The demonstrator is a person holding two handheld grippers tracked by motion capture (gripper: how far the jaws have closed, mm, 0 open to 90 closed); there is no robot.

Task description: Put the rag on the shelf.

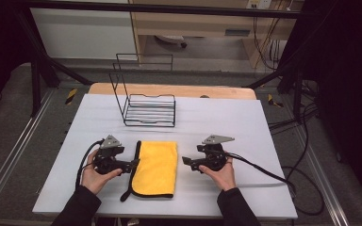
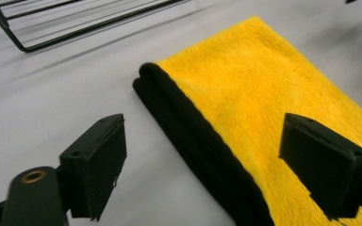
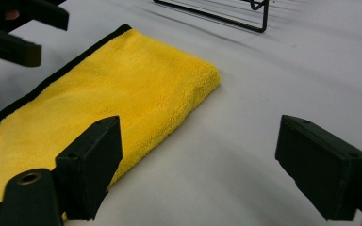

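With the folded yellow cloth (image 1: 156,167) lying flat on the white table (image 1: 226,117) between my hands, I am holding the left gripper (image 1: 133,163) and right gripper (image 1: 185,161) spread wide, gripping nothing, flanking its edges so neither disturbs the fold.

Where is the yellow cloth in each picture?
High view: cloth lies low in the middle, on the table between the two hands.
Left gripper view: it runs from top middle down to the right, black edge leftward.
Right gripper view: it lies at left.
Shared landmark: the wire rack behind it.
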